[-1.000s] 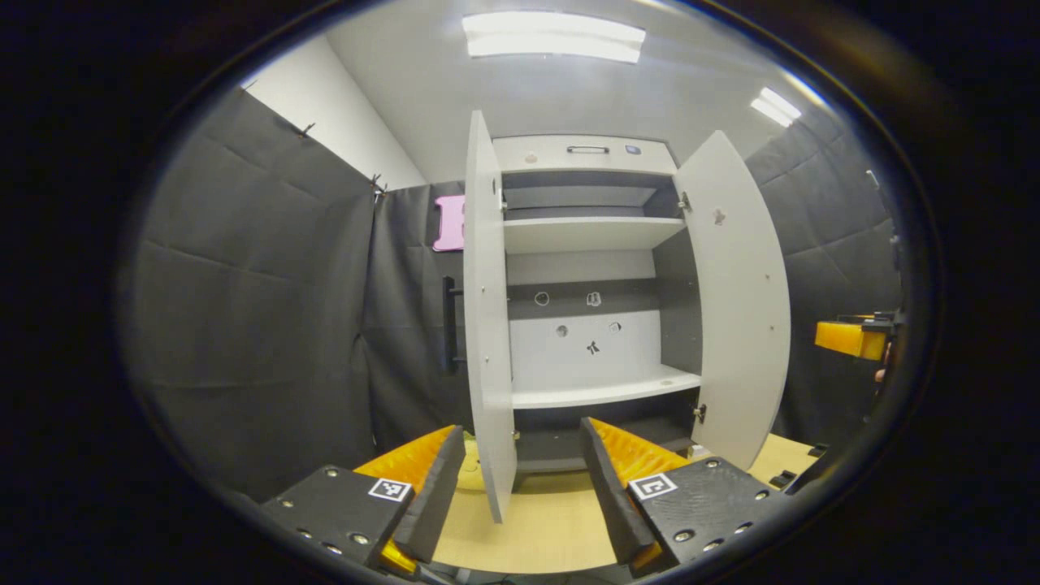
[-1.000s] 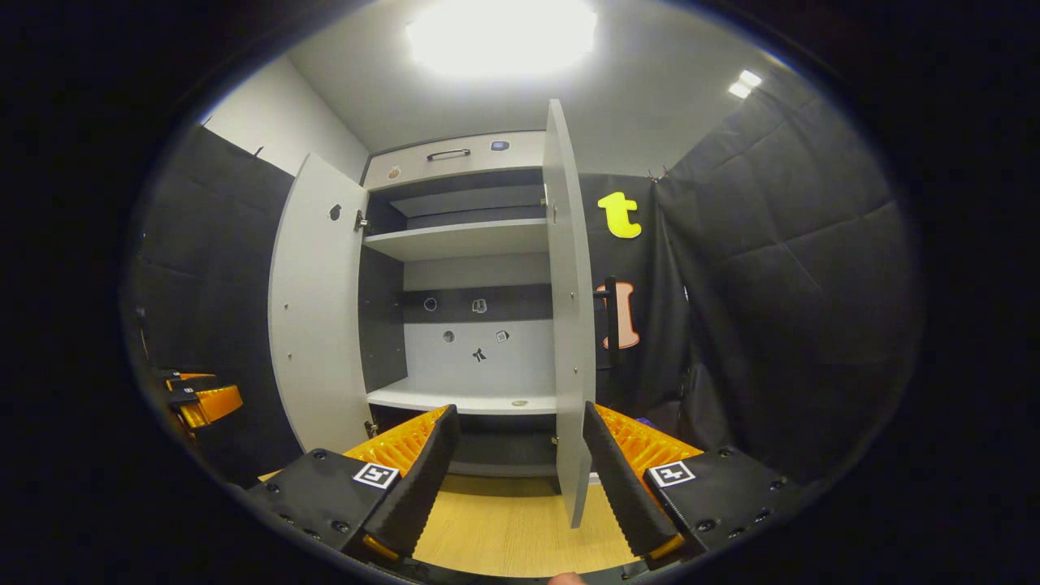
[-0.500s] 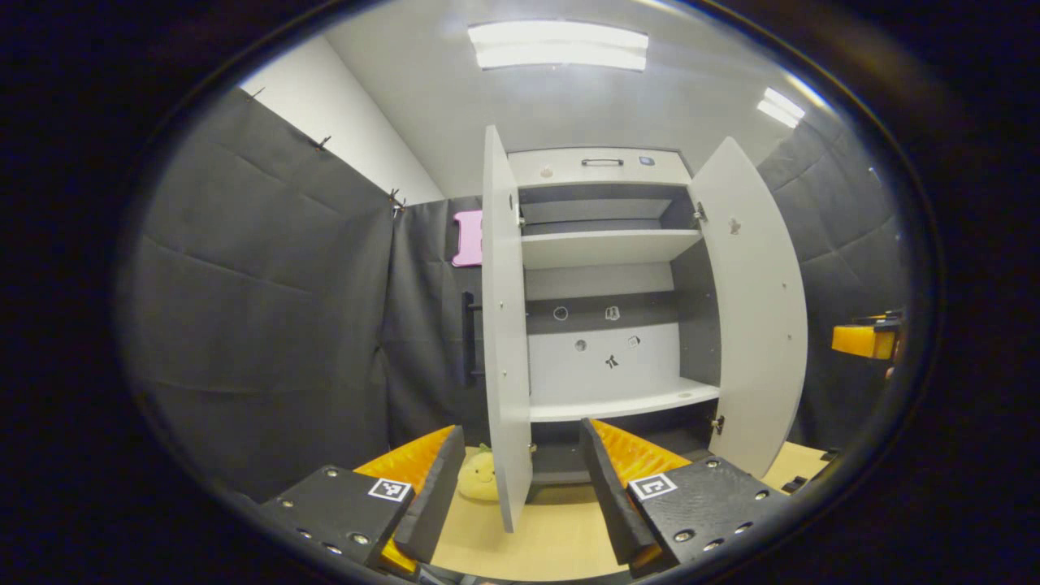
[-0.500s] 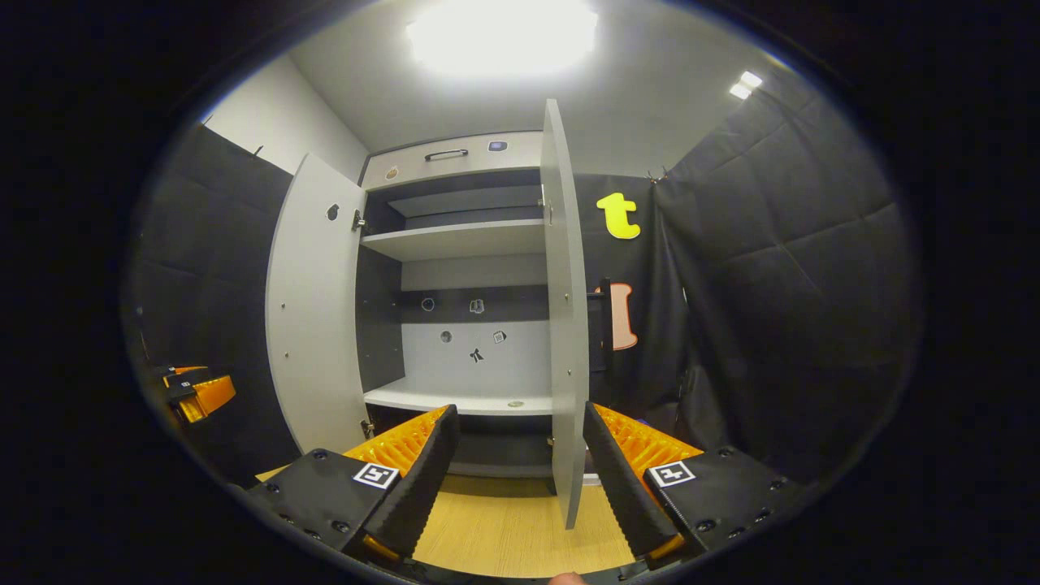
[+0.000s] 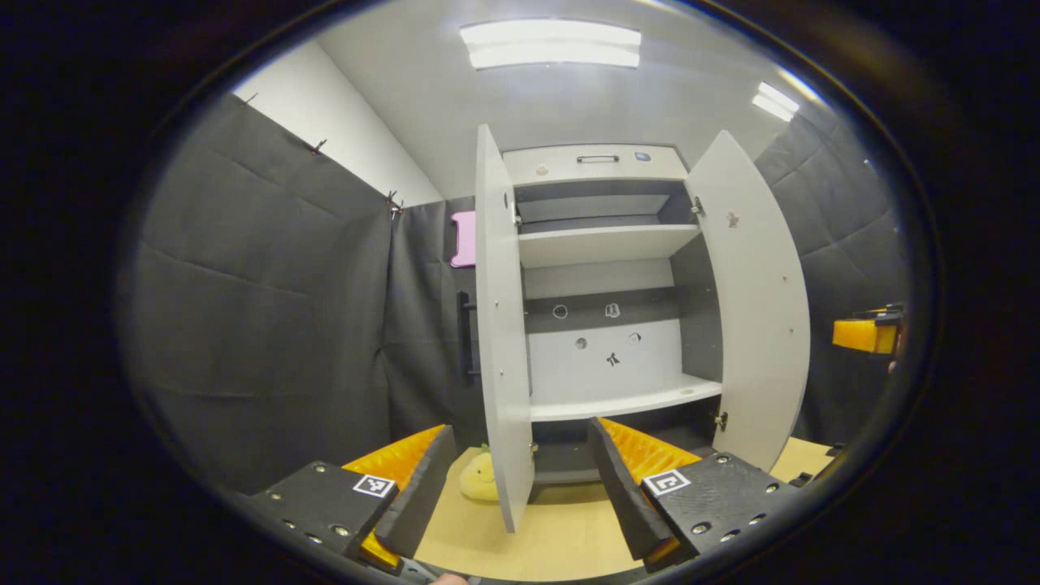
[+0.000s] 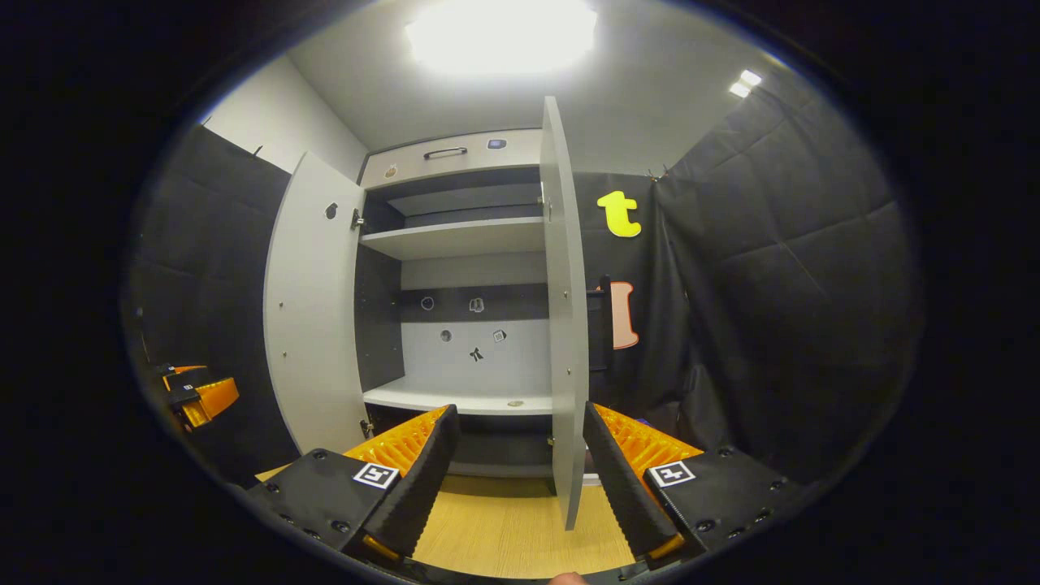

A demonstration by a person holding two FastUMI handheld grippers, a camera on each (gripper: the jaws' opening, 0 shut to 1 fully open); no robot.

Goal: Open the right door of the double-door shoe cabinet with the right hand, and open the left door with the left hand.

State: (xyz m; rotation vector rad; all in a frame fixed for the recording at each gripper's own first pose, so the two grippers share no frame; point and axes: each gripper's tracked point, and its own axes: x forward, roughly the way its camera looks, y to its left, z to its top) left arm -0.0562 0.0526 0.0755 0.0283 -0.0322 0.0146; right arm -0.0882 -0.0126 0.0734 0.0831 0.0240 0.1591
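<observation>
Both doors of the shoe cabinet (image 5: 601, 244) stand open, left door (image 5: 500, 341) and right door (image 6: 565, 325). The left gripper (image 5: 520, 496) and right gripper (image 6: 516, 479) hover with jaws wide apart, holding nothing.

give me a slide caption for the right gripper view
Open right gripper faces the shoe cabinet, both doors swung open, shelves bare.
</observation>
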